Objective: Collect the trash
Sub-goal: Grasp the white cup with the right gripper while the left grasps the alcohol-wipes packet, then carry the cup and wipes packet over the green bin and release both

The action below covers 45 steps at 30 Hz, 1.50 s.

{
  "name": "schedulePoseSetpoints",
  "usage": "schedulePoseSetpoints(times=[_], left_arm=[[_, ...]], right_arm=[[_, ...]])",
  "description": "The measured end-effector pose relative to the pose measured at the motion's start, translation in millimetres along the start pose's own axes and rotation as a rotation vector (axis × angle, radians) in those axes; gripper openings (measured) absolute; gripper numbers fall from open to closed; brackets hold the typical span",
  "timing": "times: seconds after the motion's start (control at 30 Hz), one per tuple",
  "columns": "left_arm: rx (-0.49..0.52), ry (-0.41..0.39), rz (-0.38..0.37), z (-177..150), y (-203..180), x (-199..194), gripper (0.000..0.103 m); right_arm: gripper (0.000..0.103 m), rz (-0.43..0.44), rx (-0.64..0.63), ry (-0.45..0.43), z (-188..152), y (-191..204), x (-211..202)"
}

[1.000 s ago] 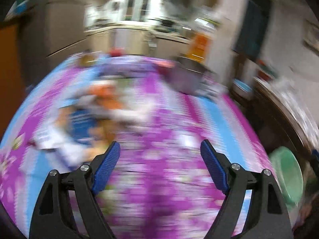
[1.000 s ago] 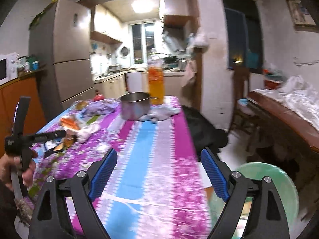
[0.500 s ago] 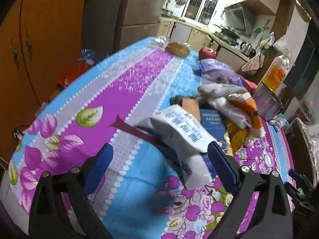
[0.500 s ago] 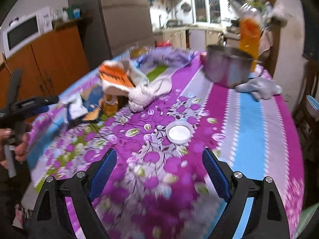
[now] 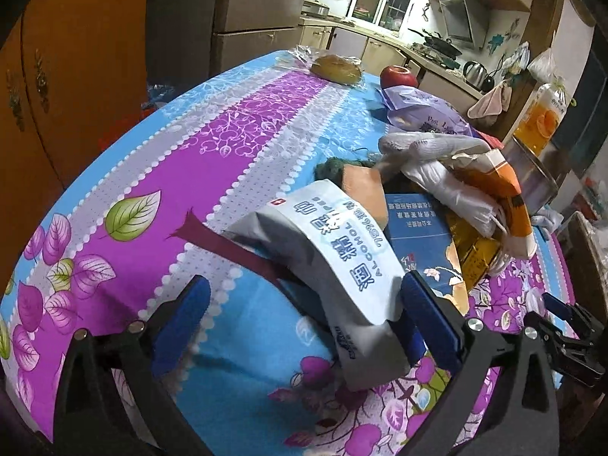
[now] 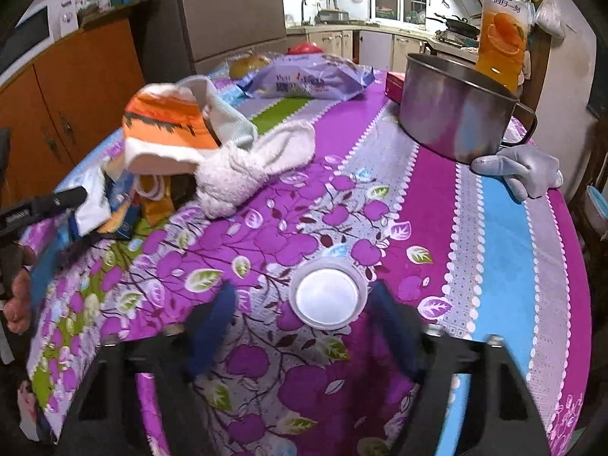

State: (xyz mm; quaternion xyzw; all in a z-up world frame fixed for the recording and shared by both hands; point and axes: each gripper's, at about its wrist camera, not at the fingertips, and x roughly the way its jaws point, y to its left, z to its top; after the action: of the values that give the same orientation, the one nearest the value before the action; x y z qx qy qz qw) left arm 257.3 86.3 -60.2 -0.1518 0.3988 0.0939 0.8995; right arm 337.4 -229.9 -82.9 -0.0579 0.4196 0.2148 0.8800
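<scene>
A white wipes packet (image 5: 334, 266) with blue print lies on the flowered tablecloth (image 5: 212, 159), its near end between the fingers of my left gripper (image 5: 304, 296). The jaws are opening wide; the right finger (image 5: 429, 315) is close beside the packet and the left one stands well clear. In the right wrist view a small round white lid (image 6: 326, 296) lies flat on the cloth between the blurred fingers of my right gripper (image 6: 302, 292). Those jaws are closing, and the pads do not press on the lid.
Behind the packet is a heap: a blue box (image 5: 418, 235), an orange-and-white paper bag (image 6: 167, 129), a white cloth (image 6: 247, 167) and gold wrappers (image 5: 475, 254). Farther back stand a purple packet (image 6: 304, 79), a steel pot (image 6: 452, 114), a juice bottle (image 6: 501, 30), an apple (image 5: 399, 76), a bun (image 5: 336, 68) and a grey glove (image 6: 520, 167).
Both grippers have come down toward the table. The left one swung onto the white packet and spread wider. The right one closed in over the white lid and its jaws narrowed.
</scene>
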Motion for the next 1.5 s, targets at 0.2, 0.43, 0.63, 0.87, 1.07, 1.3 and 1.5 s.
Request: schedulePoseSetpoints(times=[0.2, 0.43, 0.63, 0.87, 1.07, 1.3, 1.5], left_arm=[[-0.004, 0.007, -0.05, -1, 2, 3, 0.056], [0.025, -0.032, -0.037, -9, -3, -6, 0.031], [0.055, -0.072, -0.006, -11, -3, -20, 0.025], [0.146, -0.174, 0.025, -16, -25, -52, 0.023], [0.241, -0.242, -0.002, -28, -62, -77, 0.023], [0.318, -0.285, -0.04, -38, -94, -97, 0.023], [0.365, -0.301, -0.092, -48, -120, -109, 0.023]], right_arm=[[0.042, -0.042, -0.006, -0.015, 0, 0, -1], [0.041, -0.051, -0.022, -0.033, -5, 10, -8], [0.041, -0.056, 0.006, -0.094, -8, 14, -24], [0.041, -0.067, 0.041, -0.251, -9, 40, -71], [0.041, -0.085, 0.068, -0.339, -14, 57, -104], [0.041, -0.125, 0.1, -0.377, -26, 55, -128], [0.041, -0.175, 0.127, -0.42, -40, 46, -154]])
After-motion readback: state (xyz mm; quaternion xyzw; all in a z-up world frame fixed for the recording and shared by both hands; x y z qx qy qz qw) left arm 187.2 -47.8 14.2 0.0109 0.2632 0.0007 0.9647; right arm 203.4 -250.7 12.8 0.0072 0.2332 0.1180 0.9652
